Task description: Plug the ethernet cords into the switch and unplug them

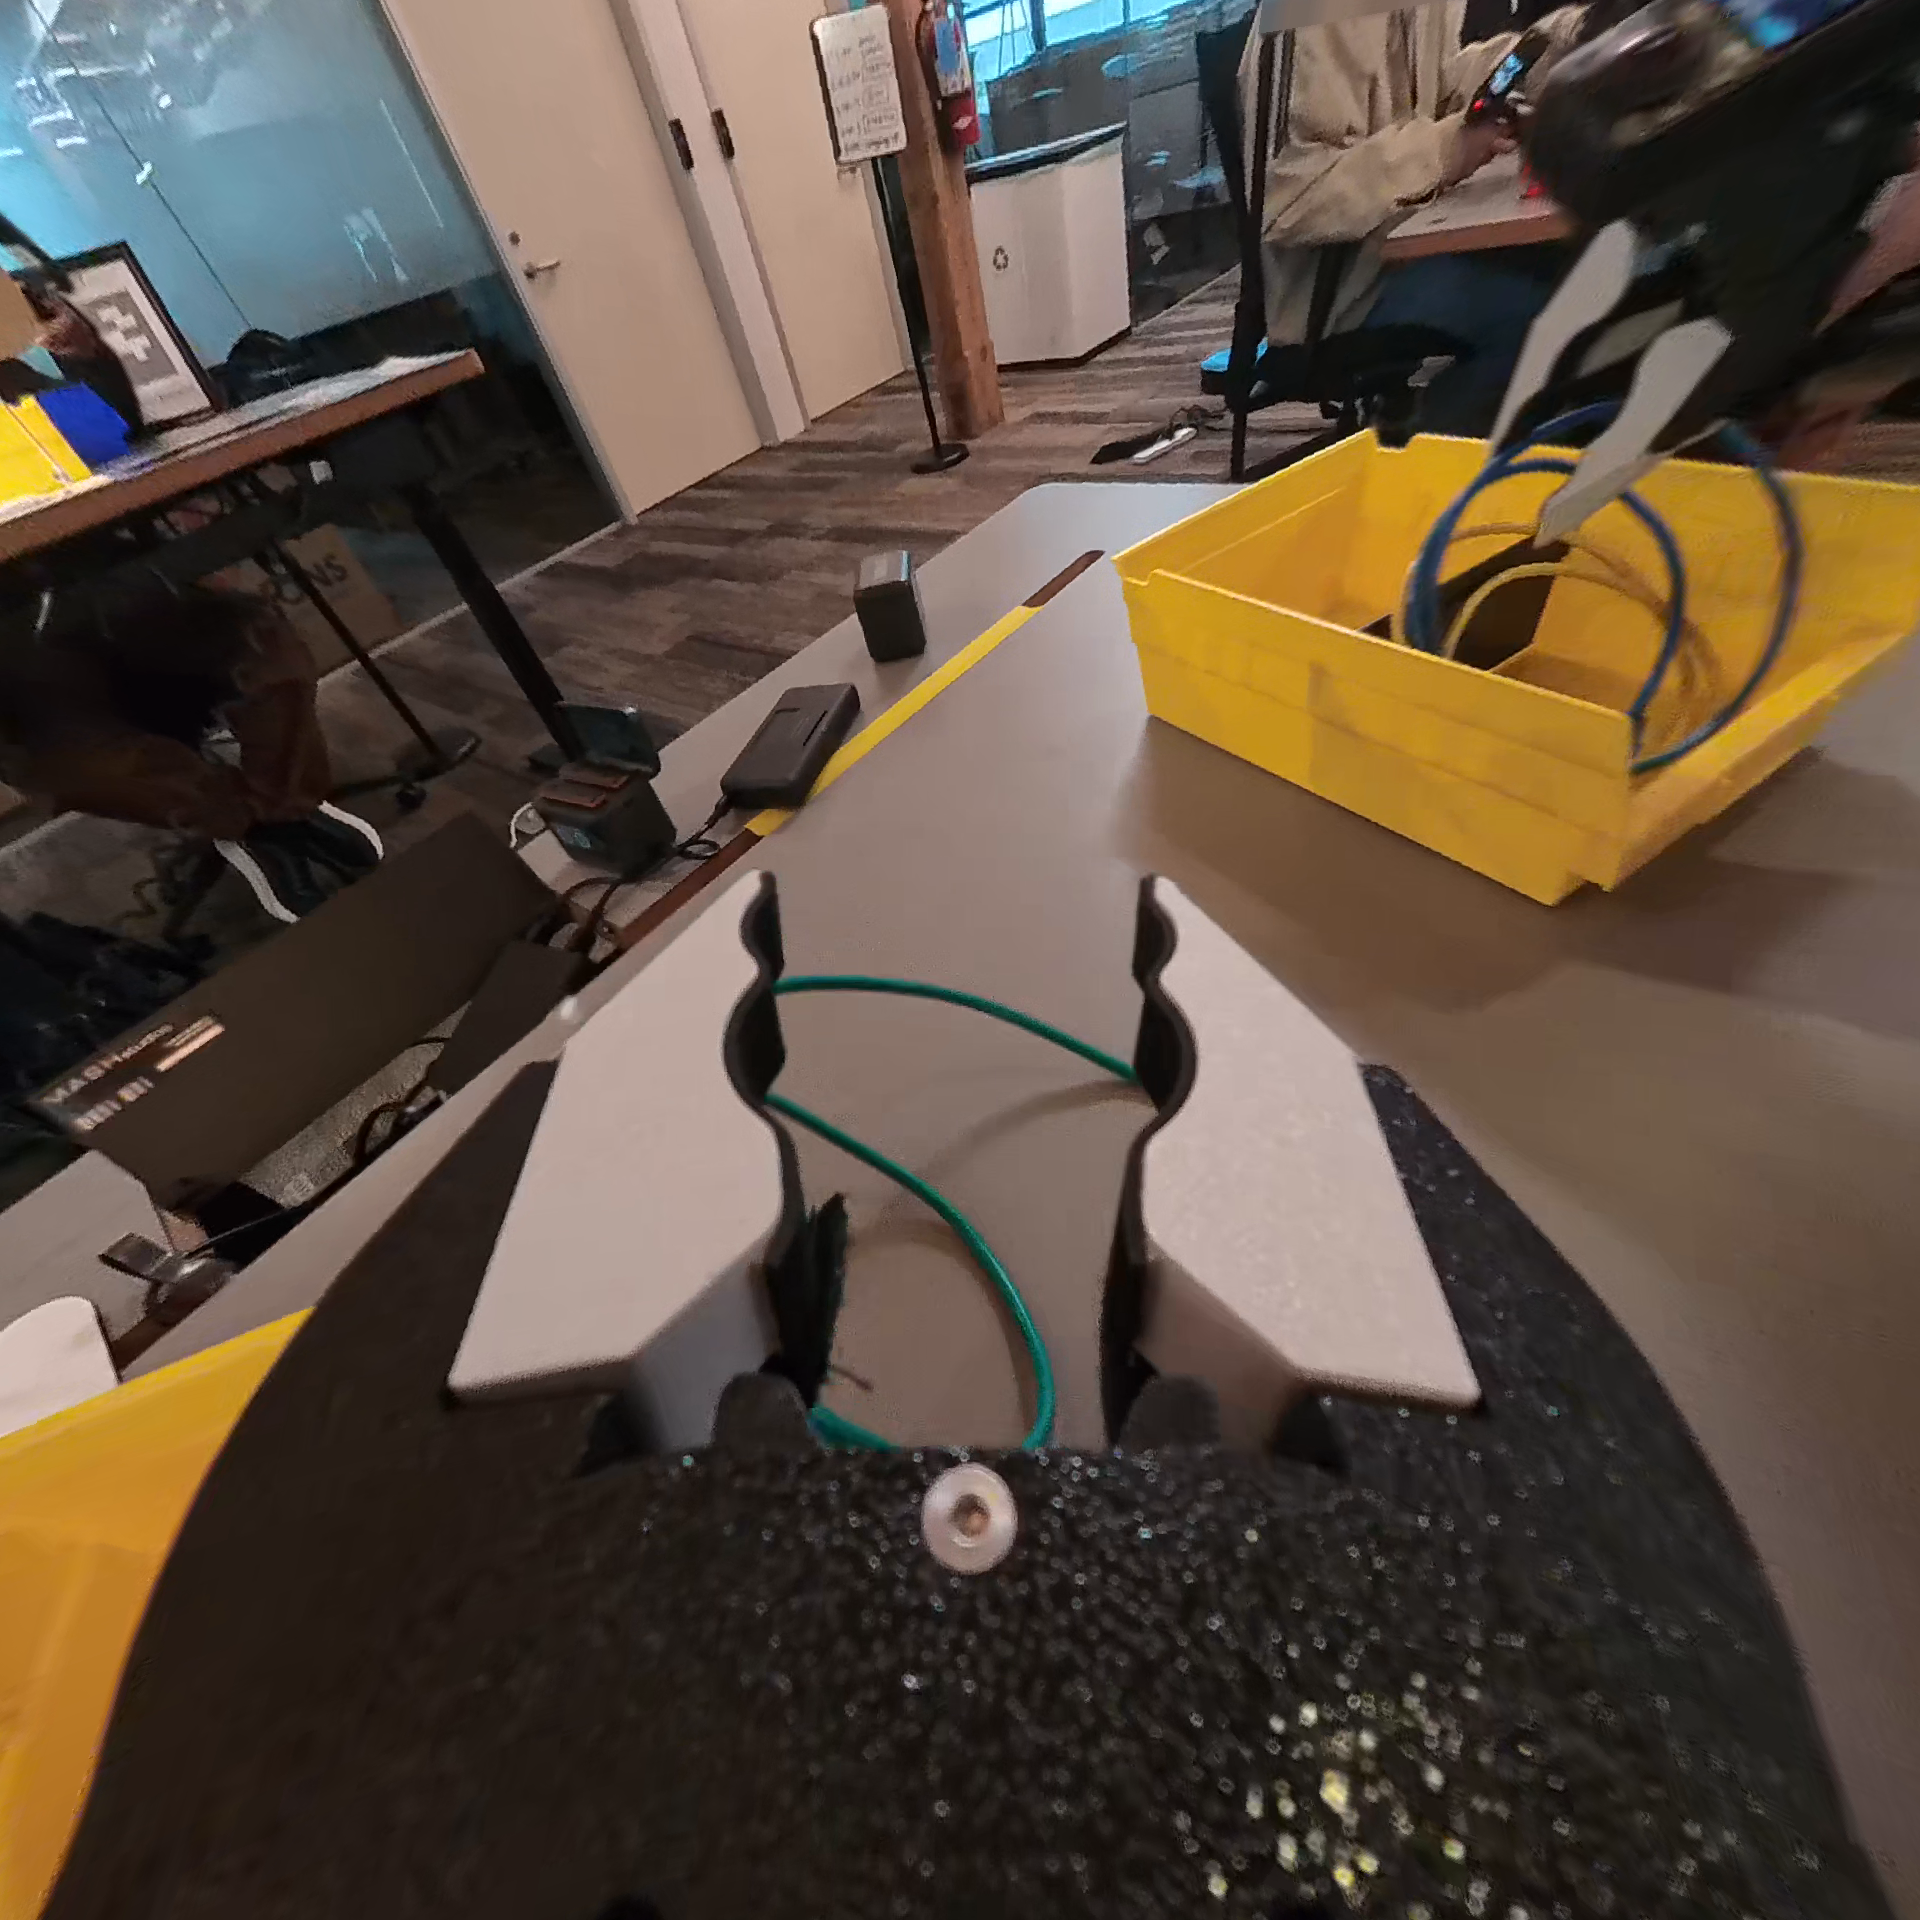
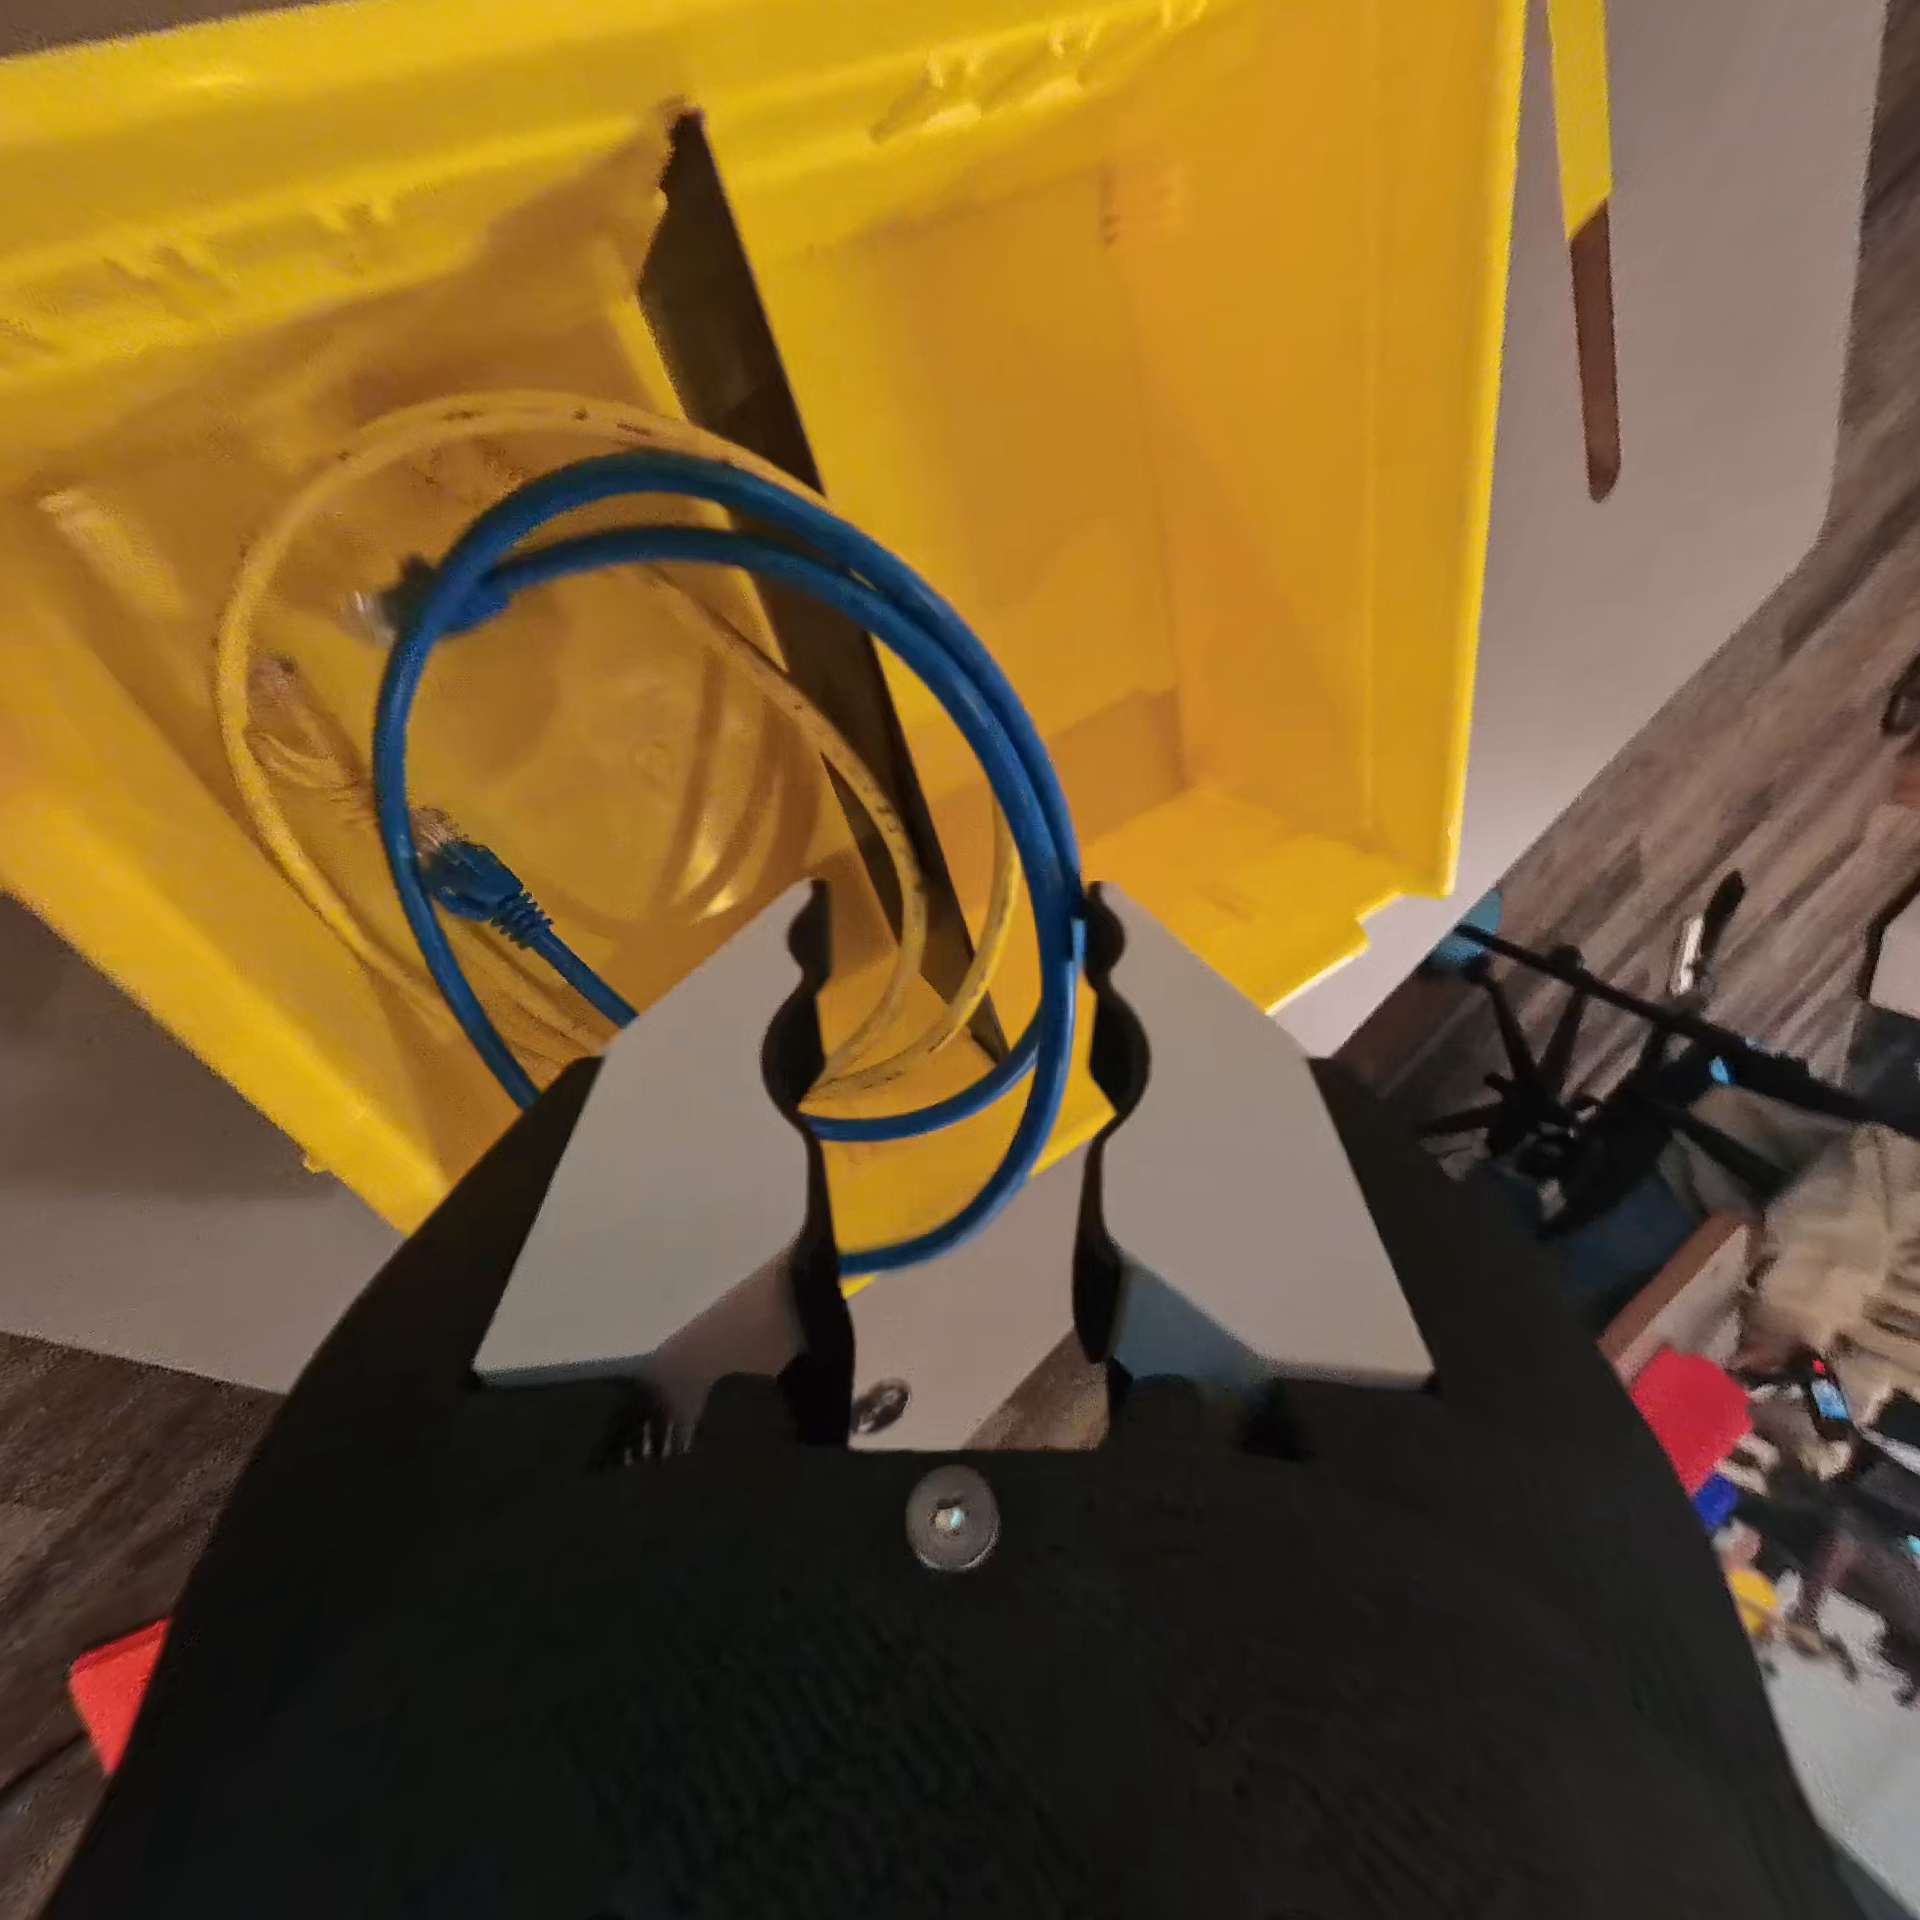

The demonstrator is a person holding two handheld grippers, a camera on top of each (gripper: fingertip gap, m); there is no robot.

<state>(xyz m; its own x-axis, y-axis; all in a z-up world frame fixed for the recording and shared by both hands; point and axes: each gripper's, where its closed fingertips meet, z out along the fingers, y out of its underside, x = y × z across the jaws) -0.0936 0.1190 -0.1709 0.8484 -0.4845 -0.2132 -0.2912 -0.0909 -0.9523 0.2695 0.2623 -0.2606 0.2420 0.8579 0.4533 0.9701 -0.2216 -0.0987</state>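
Note:
My left gripper (image 1: 956, 935) is open and low over the grey table (image 1: 1351, 1143). A green ethernet cord (image 1: 914, 985) lies looped on the table under and between its fingers, ungripped. A yellow bin (image 1: 1351, 727) stands ahead to the right. My right gripper (image 1: 1522, 486) hovers over it. In the right wrist view the right gripper (image 2: 956, 904) is open above the bin (image 2: 1299, 416). A coiled blue cord (image 2: 473, 878) hangs off its right finger, raised out of the bin. A yellow cord (image 2: 499, 410) lies coiled on the bin floor. No switch is in view.
A black power bank (image 1: 790, 743) and a small black box (image 1: 890, 618) sit near the table's left edge beside a yellow tape strip (image 1: 935, 675). Another yellow bin's corner (image 1: 62, 1558) is at lower left. A person sits at a desk beyond the bin (image 1: 1351, 156). Left tips to right tips: about 40 cm.

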